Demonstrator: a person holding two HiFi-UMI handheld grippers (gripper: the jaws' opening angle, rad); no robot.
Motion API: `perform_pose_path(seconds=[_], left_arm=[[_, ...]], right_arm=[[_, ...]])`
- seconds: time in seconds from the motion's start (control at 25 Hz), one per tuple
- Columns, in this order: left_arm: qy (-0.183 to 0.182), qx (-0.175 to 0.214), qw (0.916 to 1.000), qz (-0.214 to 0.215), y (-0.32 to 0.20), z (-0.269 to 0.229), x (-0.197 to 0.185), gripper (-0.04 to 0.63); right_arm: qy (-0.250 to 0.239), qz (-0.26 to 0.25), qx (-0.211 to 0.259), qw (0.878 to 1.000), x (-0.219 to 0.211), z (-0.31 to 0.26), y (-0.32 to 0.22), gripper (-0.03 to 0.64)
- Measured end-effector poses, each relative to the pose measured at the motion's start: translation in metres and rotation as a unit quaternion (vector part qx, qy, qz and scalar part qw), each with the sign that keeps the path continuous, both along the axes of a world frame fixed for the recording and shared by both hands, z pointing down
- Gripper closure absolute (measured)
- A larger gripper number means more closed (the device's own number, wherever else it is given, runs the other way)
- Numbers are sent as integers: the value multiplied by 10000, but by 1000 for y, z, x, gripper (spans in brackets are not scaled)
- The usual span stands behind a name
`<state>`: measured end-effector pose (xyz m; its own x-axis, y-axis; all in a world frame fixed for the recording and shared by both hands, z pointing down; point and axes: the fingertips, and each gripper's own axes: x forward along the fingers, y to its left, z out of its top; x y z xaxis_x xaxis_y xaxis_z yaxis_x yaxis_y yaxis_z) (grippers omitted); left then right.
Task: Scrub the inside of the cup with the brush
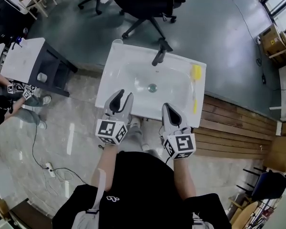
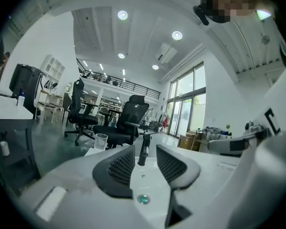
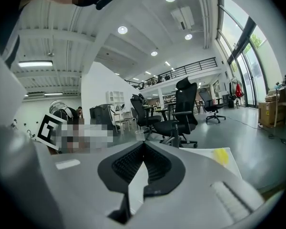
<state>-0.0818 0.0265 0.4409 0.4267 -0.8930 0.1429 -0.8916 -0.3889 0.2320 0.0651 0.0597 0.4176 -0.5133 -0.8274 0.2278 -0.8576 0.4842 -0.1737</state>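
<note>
Task items: The clear cup (image 1: 117,42) is standing upright on the far left corner of the white sink (image 1: 128,56), well apart from both grippers. The yellow-headed brush (image 1: 196,73) is lying along the sink's right ledge, with its head at the far end and its thin handle running back toward the person. Neither item is being touched.

Grippers: The left gripper (image 1: 123,97) is hovering over the sink's near edge with its jaws spread and nothing between them. The right gripper (image 1: 168,108) is sitting beside it with its jaws pressed together and empty.

Handling, as judged: The cup is looking thin-walled and light. Whether it is glass or plastic cannot be told. Either way it is likely to be slippery and easily tipped, so a grip across the lower wall is looking safer than one at the rim, with moderate pressure. The brush is looking light, with a stiff, slim handle. A hold on the handle near its middle is appearing best, leaving the head free to enter the cup.

Surface: The sink is glossy and smooth, and the cup is standing close to the corner, so a nudge could be sending it off the edge. A black faucet (image 1: 158,56) is standing at the back and a drain (image 1: 152,87) is sitting in the basin.

Room: An open office with a grey floor and black chairs (image 1: 148,4) behind the sink, and wooden planking (image 1: 233,128) to the right.
</note>
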Motion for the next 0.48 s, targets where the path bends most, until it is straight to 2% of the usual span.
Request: perform_pose_path(seconds=[0.12,0.36,0.48], left_arm=[[-121,29,9999,80,-19,5,-4,429],[-121,-39,9997,215,-56,20,-18,414],[-194,-99,9996,185,-73,30,-28,378]], right_arm=[[7,-29,-43,10000,-10,2,-18,617],[114,38,-155,9998,-18,11,-50,617],[187,57,-197,9996,-24,15,-64,617]])
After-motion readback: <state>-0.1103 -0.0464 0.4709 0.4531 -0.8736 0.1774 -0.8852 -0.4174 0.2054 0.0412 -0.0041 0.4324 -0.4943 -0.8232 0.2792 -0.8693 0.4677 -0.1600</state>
